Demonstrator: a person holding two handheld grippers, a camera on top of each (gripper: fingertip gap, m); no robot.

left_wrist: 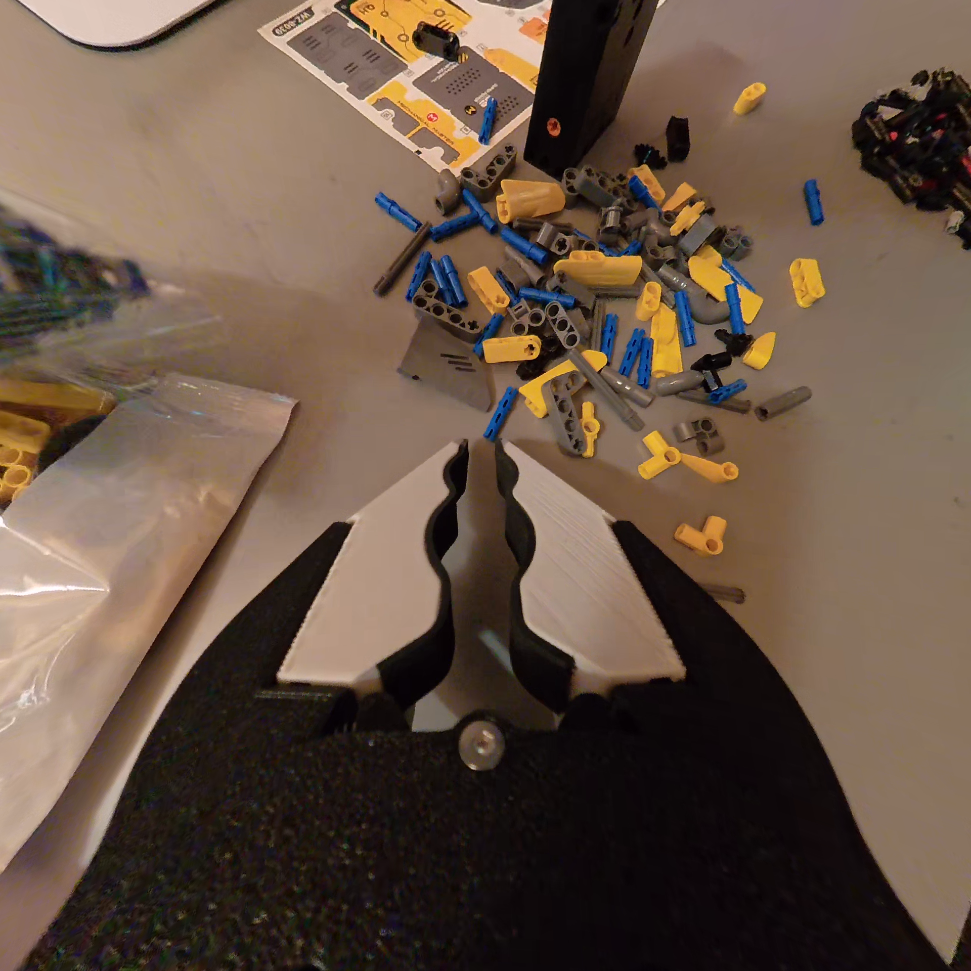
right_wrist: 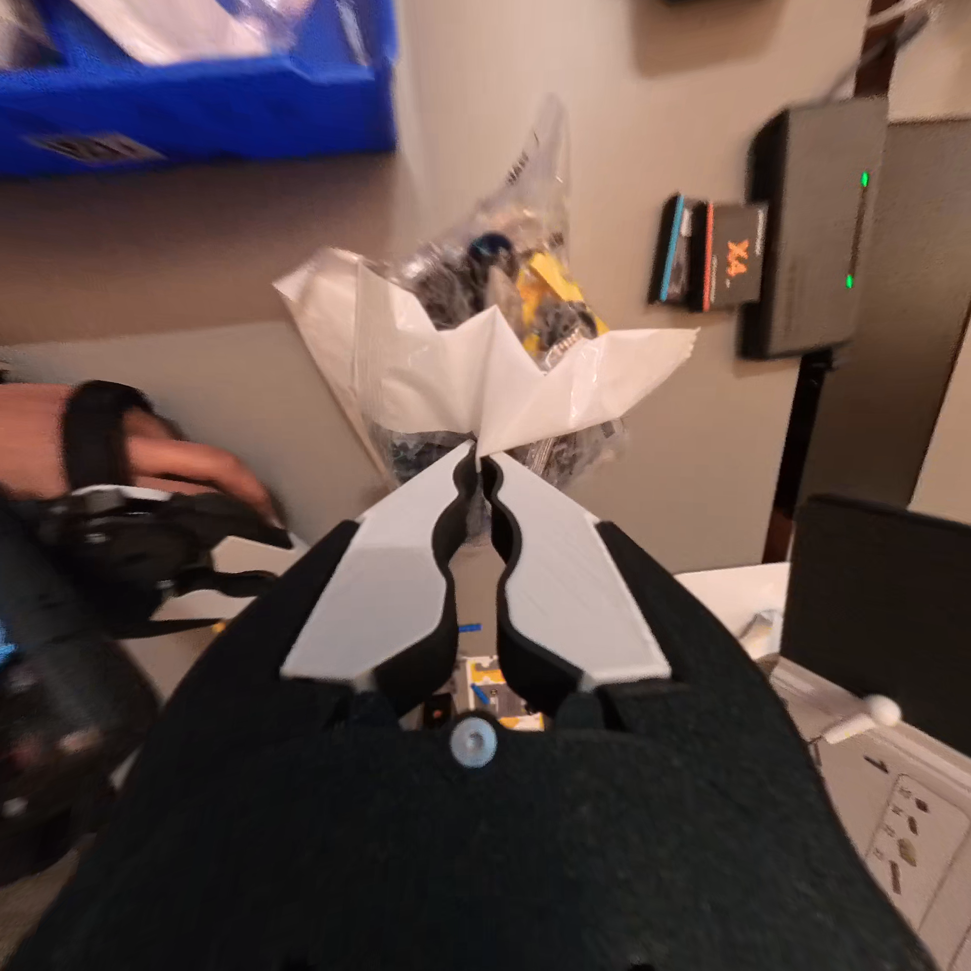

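Observation:
My right gripper (right_wrist: 477, 456) is shut on the white top edge of a clear plastic bag (right_wrist: 473, 368) and holds it up in the air. The bag hangs in front of the tips and holds dark and yellow small parts. My left gripper (left_wrist: 482, 446) hovers low over the grey table (left_wrist: 262, 220) with its jaws a narrow slit apart and nothing between them. Its tips are just short of a blue pin (left_wrist: 500, 412) at the near edge of a pile of blue, yellow and grey building parts (left_wrist: 604, 294).
Clear bags of parts (left_wrist: 131, 525) lie left of the left gripper. A sticker sheet (left_wrist: 399, 68), an upright black box (left_wrist: 583, 84) and a black assembly (left_wrist: 919, 136) lie beyond the pile. The right wrist view shows a blue bin (right_wrist: 199, 105), a black device (right_wrist: 814, 226) and a person's hand (right_wrist: 184, 462). The gap from one gripper's tips to the other's is roughly 20 cm.

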